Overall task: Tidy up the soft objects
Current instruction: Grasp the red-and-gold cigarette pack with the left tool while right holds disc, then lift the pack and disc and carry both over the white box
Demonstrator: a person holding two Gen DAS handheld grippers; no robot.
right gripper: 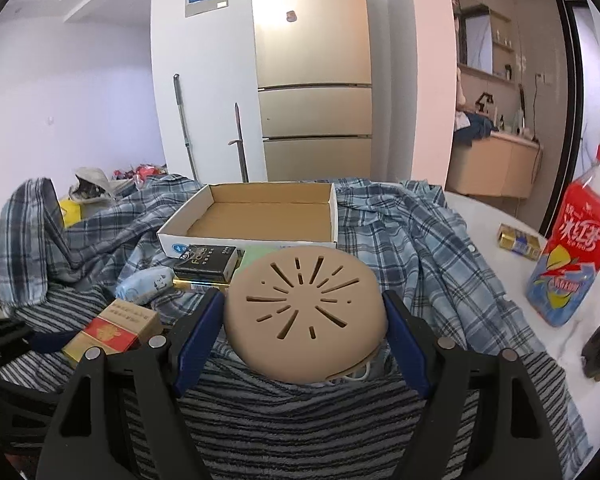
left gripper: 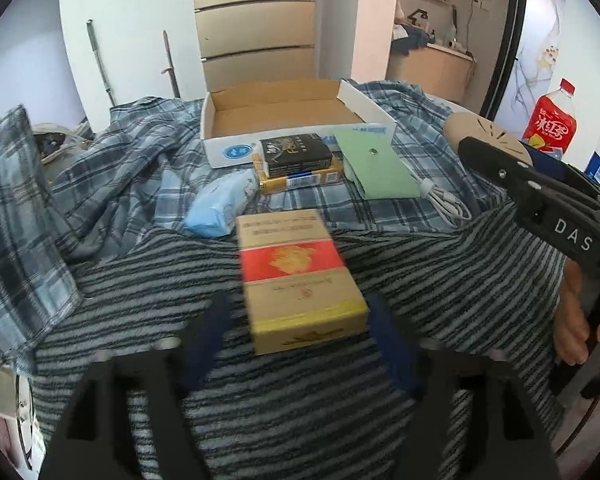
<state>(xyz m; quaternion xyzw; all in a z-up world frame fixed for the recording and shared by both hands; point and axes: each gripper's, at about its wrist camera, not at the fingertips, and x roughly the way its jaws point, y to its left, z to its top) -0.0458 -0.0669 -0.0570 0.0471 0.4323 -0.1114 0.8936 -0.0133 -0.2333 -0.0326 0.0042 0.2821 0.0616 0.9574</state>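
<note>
While your right gripper (right gripper: 304,312) clamps the tan round pouch (right gripper: 305,316) above the striped cloth (right gripper: 300,420), your left gripper (left gripper: 300,320) stands open around the red-banded box (left gripper: 300,280).

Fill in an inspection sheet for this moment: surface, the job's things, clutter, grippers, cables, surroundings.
Surface: striped cloth in front, plaid cloth behind, both rumpled.
Job's things: open cardboard box, empty; tan round pouch; blue soft pack; green pouch.
Clutter: red-and-gold carton; black box stacked on a gold box; red-label bottle.
Grippers: left gripper open around the carton, pads apart from it; right gripper shut on the tan round pouch.
Cables: coiled white cable beside the green pouch.
Surroundings: refrigerator, counter.
</note>
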